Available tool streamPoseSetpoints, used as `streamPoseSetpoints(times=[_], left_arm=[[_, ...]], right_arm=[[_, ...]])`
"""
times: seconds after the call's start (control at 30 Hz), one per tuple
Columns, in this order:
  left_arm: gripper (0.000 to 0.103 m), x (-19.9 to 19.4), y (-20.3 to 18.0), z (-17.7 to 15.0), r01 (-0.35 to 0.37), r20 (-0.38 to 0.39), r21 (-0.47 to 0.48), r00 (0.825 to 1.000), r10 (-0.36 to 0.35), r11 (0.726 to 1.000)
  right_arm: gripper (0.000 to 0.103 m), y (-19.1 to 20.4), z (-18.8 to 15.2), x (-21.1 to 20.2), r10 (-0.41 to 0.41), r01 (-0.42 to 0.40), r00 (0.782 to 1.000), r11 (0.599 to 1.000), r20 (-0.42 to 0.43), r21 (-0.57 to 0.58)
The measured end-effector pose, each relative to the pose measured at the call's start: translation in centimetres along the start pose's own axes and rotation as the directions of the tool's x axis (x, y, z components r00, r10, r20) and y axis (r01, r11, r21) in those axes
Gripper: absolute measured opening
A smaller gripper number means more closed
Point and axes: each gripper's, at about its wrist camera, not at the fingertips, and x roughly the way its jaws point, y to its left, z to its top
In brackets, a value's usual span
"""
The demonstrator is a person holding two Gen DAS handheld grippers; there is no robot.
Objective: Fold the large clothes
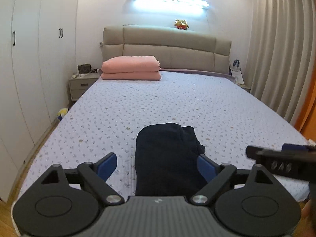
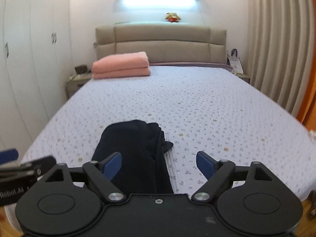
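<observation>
Dark navy folded garment [image 1: 165, 158] | flat on my lilac floral bedspread [image 1: 177, 102], near the 6 o'clock edge | left gripper [image 1: 158, 165] jaws wide apart, holding nothing | right gripper [image 2: 159, 165] same, empty | folded pink blanket [image 1: 130, 68] way off at 11 o'clock

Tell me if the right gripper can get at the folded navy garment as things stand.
Probably yes: the right gripper stands open, the navy garment lies on the bedspread just ahead, slightly left of it, and nothing sits between them.
</observation>
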Motion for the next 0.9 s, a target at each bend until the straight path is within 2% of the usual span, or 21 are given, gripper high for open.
streamPoseSetpoints(times=[0.1,0.2,0.33,0.6,0.9], left_arm=[[0.097,1.0,0.6,-0.7,0.028,-0.053,-0.017,0.998,-0.029,0.999],[0.095,2.9,1.2,-2.0,-0.007,-0.127,-0.024,0.992,0.004,1.000],[0.095,4.1,1.9,-3.4,-0.024,-0.174,-0.029,0.984,0.019,0.999],[0.095,4.6,2.6,-4.1,-0.062,-0.164,-0.022,0.985,0.058,0.998],[0.095,5.1,2.7,-4.1,-0.083,-0.173,-0.011,0.982,0.080,0.997]], right_arm=[[0.098,0.8,-0.8,0.9,0.010,-0.011,0.999,1.000,-0.040,-0.021],[0.098,1.3,-1.8,1.8,0.017,-0.020,0.996,0.999,-0.087,-0.029],[0.098,1.8,-3.0,2.8,0.017,-0.022,0.992,0.999,-0.125,-0.041],[0.098,1.8,-3.5,4.1,-0.022,0.011,0.989,0.997,-0.143,-0.077],[0.098,-0.4,-3.7,4.8,-0.067,0.060,0.985,0.997,-0.161,-0.050]])
